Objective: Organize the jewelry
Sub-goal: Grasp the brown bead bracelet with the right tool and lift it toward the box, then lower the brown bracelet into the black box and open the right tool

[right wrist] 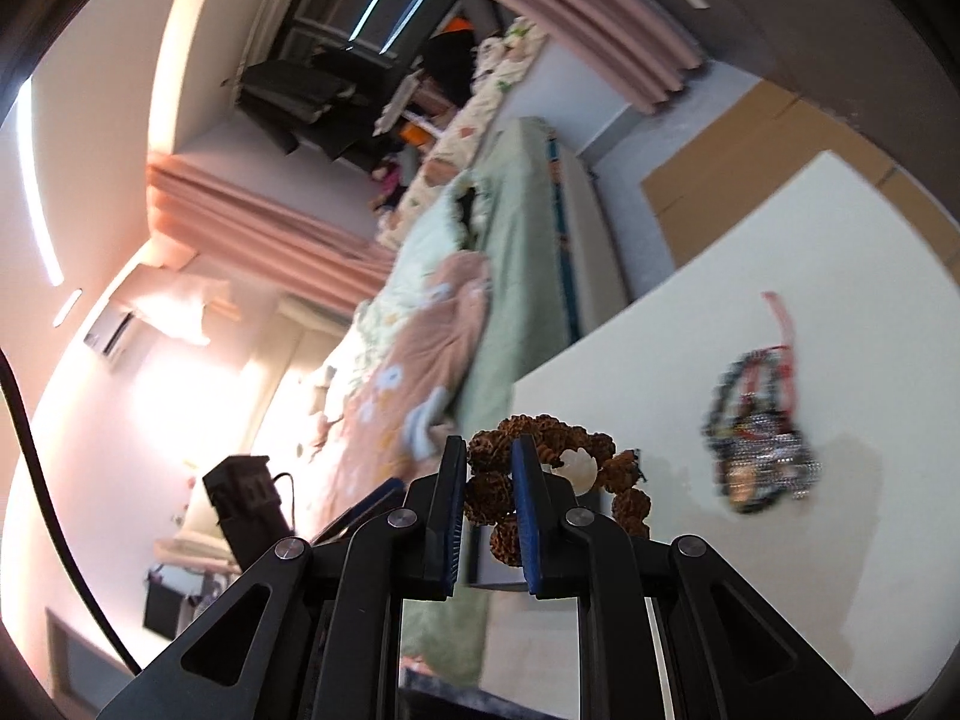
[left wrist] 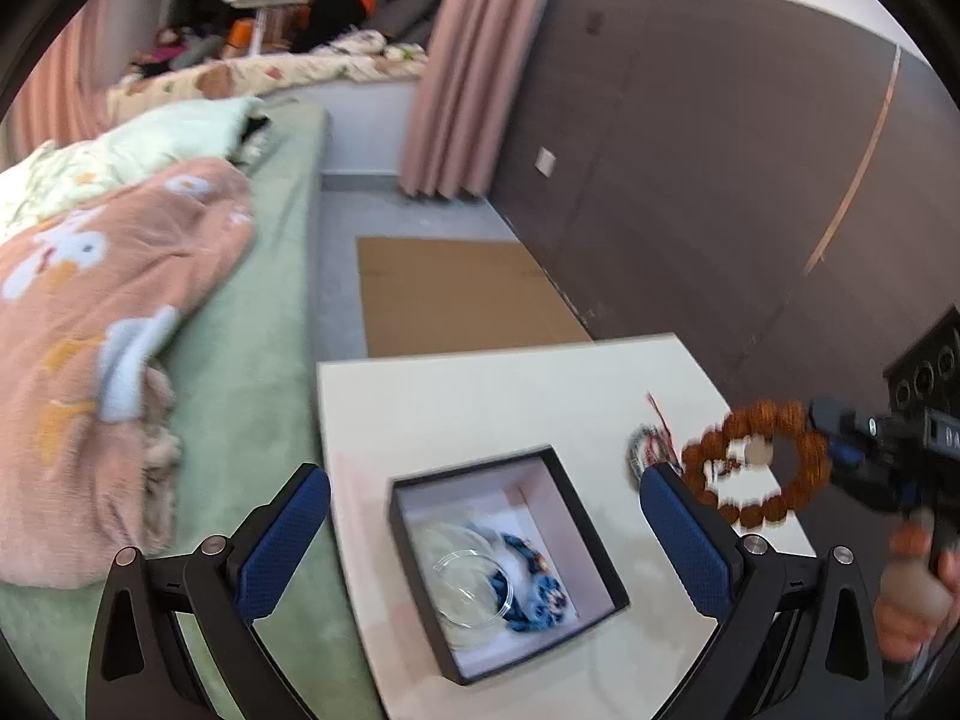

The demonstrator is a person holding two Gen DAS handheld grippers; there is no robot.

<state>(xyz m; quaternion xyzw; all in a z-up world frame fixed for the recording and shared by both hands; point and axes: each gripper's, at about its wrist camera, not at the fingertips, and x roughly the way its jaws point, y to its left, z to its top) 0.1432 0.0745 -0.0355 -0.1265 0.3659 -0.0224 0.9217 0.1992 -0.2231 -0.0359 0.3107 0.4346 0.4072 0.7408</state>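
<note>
A black box (left wrist: 594,534) with a white lining sits on the white table (left wrist: 480,396); inside lie a clear bangle (left wrist: 474,585) and a blue bead bracelet (left wrist: 534,588). My left gripper (left wrist: 483,516) stands wide open above the box, nothing between its blue pads. At the right, my right gripper (left wrist: 831,438) is shut on a brown bead bracelet (left wrist: 759,468), which hangs above the table. In the right wrist view the right gripper (right wrist: 489,465) pinches the brown bead bracelet (right wrist: 543,450). A pile of beaded and red-string jewelry (left wrist: 651,447) lies on the table, seen also as the jewelry pile (right wrist: 759,444).
A bed with green sheet (left wrist: 258,324) and a peach blanket (left wrist: 102,324) borders the table's left side. Flat cardboard (left wrist: 462,294) lies on the floor beyond the table. A dark wall panel (left wrist: 720,180) runs along the right. A hand (left wrist: 918,594) holds the right gripper's handle.
</note>
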